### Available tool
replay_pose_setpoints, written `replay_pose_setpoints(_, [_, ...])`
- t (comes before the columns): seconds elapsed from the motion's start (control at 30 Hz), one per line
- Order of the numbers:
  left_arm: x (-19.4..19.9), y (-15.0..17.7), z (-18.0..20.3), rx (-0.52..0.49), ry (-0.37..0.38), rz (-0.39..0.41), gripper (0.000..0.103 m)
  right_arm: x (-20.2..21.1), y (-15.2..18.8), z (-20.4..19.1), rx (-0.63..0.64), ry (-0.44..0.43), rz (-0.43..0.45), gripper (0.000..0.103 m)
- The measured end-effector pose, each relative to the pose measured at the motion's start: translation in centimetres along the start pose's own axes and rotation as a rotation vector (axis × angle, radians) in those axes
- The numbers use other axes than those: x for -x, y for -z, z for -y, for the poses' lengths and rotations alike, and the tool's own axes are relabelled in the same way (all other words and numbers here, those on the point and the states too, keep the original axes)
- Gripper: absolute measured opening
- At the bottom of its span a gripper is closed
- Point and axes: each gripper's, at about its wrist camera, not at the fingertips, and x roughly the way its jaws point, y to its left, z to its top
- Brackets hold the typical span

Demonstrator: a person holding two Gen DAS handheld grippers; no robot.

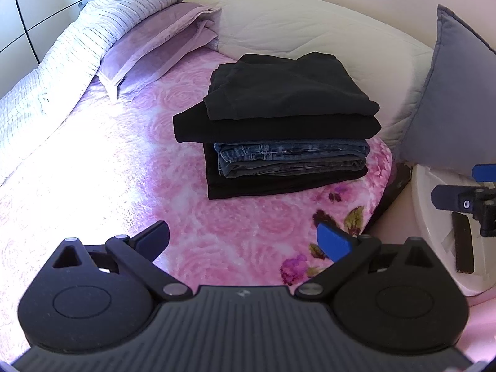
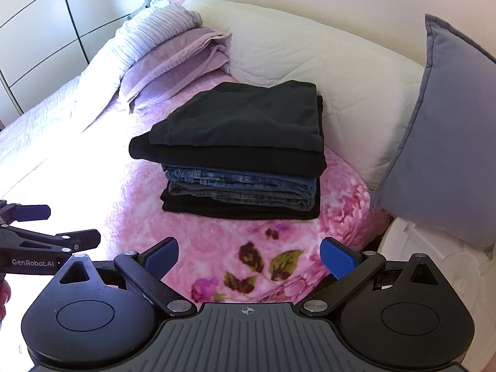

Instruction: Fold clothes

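Note:
A stack of folded clothes sits on the pink floral bedspread: black garments on top, blue jeans in the middle, a black piece at the bottom. The stack also shows in the right wrist view. My left gripper is open and empty, held above the bedspread in front of the stack. My right gripper is open and empty too, also in front of the stack. The right gripper shows at the right edge of the left wrist view; the left gripper shows at the left edge of the right wrist view.
A cream quilted pillow lies behind the stack. A grey-blue cushion stands at the right over a white object beside the bed. Folded lilac bedding and a striped blanket lie at the back left.

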Motion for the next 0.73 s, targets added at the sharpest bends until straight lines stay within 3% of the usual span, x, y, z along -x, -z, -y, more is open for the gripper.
replay_pose_setpoints(0.73, [0.39,-0.23,0.48,0.006,-0.001,0.039,0.1,0.58,-0.31,-0.01,0.012,-0.006,0.02,0.1])
